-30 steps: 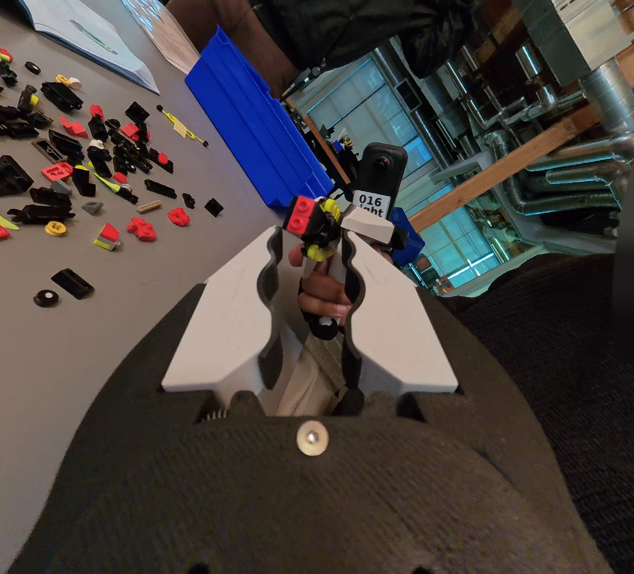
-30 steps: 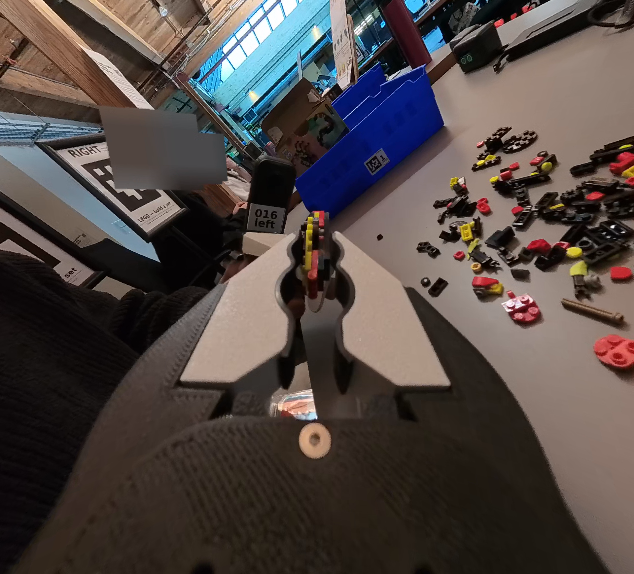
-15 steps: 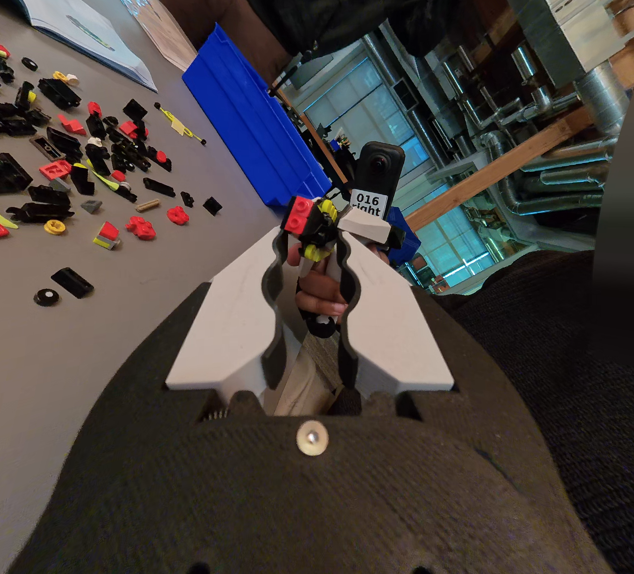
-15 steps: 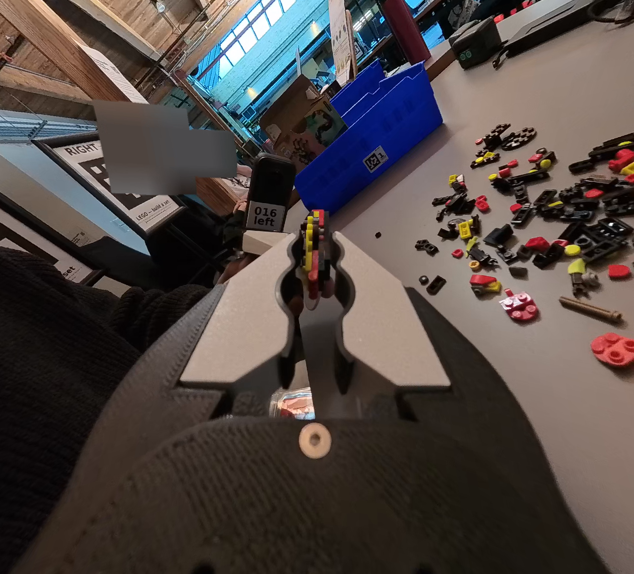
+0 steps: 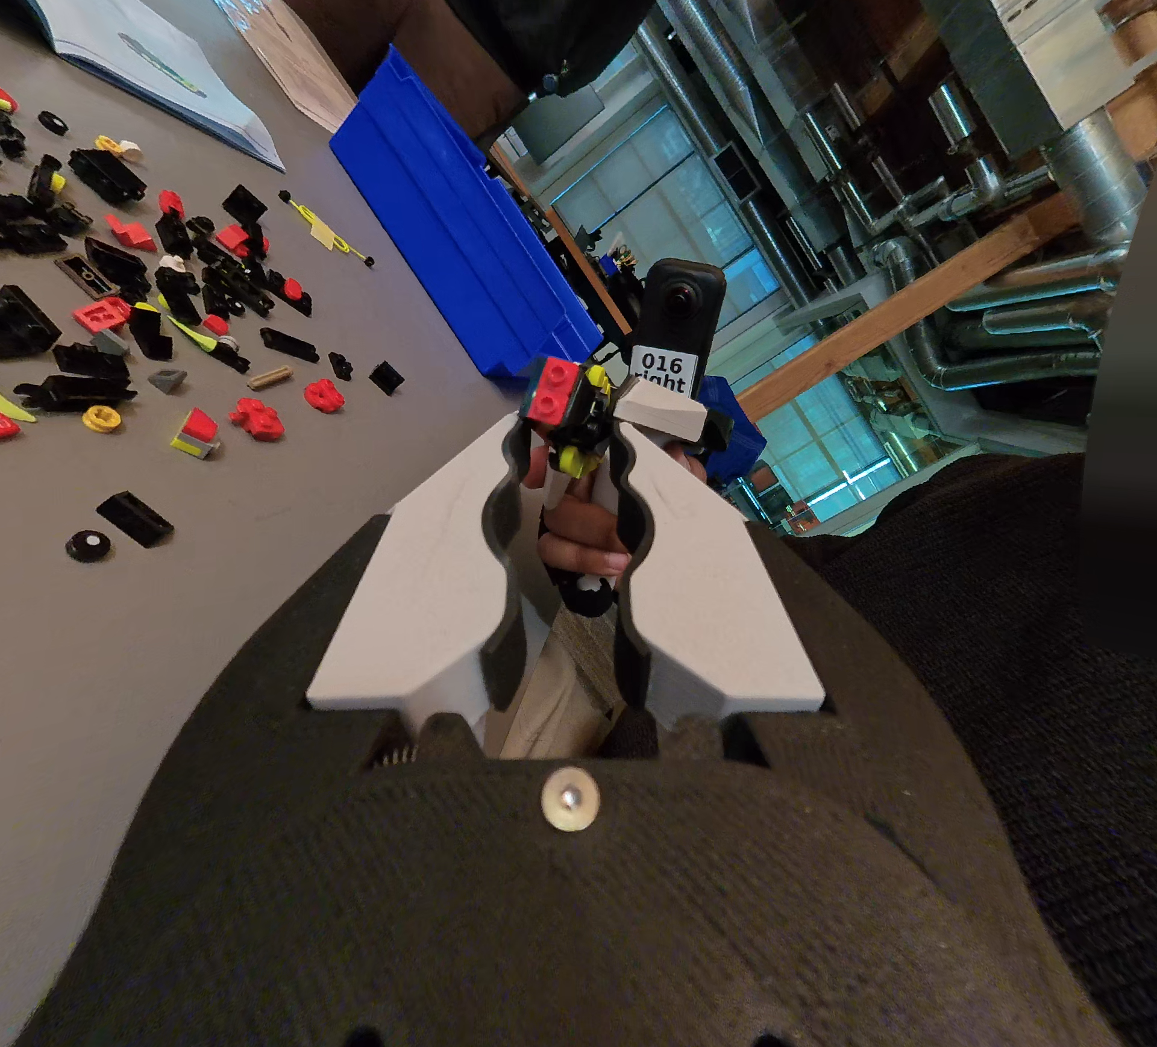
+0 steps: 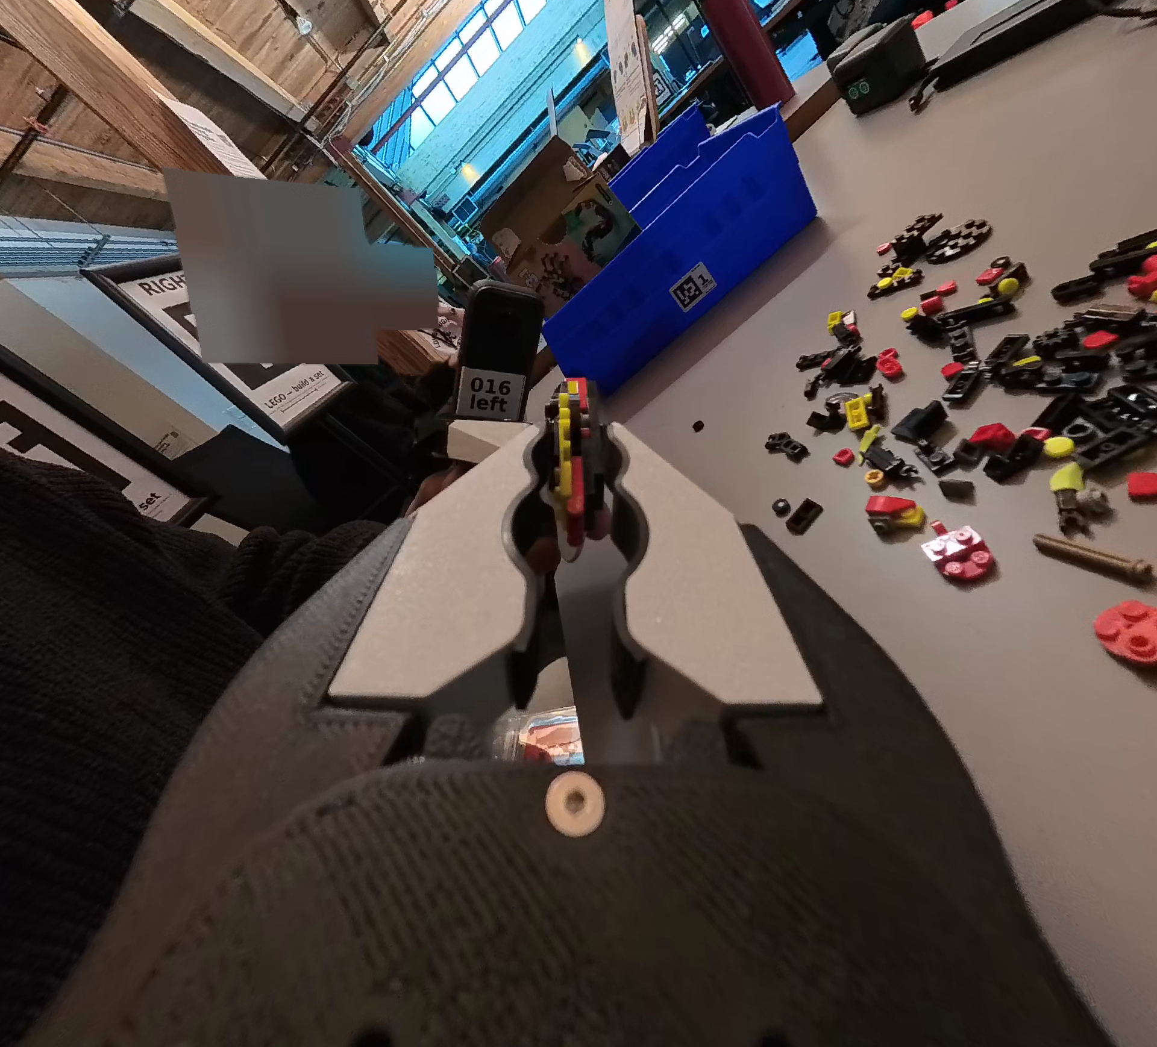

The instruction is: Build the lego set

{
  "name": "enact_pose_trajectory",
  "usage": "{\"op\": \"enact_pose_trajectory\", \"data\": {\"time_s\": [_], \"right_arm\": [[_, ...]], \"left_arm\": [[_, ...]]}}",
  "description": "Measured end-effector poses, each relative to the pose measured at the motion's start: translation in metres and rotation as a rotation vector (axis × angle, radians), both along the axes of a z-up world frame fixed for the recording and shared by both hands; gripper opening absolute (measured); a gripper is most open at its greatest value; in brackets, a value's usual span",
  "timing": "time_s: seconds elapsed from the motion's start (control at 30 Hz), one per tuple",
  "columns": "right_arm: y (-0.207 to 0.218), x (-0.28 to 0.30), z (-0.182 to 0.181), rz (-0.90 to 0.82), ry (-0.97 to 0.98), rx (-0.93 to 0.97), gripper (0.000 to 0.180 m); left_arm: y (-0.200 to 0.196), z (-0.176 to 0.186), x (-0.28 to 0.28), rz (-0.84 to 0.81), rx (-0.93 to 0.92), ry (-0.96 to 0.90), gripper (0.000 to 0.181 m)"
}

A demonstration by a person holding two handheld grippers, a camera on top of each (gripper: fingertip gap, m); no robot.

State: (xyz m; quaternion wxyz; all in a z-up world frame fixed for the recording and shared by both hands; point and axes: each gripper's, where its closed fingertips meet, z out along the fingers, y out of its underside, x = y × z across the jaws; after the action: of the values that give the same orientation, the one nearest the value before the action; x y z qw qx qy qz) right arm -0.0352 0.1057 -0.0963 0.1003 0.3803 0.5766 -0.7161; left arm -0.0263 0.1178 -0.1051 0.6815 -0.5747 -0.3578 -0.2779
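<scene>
A small lego assembly [image 5: 554, 397] of red, black and yellow pieces is held in the air above the table's edge. My left gripper [image 5: 568, 432] is shut on it at the fingertips. My right gripper [image 6: 575, 435] is shut on the same assembly [image 6: 571, 453], which shows edge-on between its fingers. The right gripper's grey fingertip [image 5: 657, 410] touches the assembly from the right in the left wrist view. The left gripper's fingertip [image 6: 485, 438] shows just left of it in the right wrist view. A hand [image 5: 582, 535] shows behind the left fingers.
Many loose black, red and yellow pieces [image 5: 188, 297] lie spread on the grey table [image 5: 188, 610], also in the right wrist view [image 6: 1002, 378]. A blue bin [image 5: 451, 228] stands at the table's far edge. An open instruction booklet [image 5: 125, 47] lies at the back left. My two grippers' fingertips are within a few centimetres of each other.
Both grippers have stayed shut on the assembly. The views have shifted only slightly.
</scene>
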Motion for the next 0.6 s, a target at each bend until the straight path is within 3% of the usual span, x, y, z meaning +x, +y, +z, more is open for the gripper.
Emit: {"op": "enact_pose_trajectory", "data": {"time_s": [0.6], "right_arm": [[-0.0004,0.0007,0.0005,0.008,0.002,-0.003,0.014]], "left_arm": [[-0.0022,0.0025,0.0000,0.000,0.003,0.015,0.017]]}}
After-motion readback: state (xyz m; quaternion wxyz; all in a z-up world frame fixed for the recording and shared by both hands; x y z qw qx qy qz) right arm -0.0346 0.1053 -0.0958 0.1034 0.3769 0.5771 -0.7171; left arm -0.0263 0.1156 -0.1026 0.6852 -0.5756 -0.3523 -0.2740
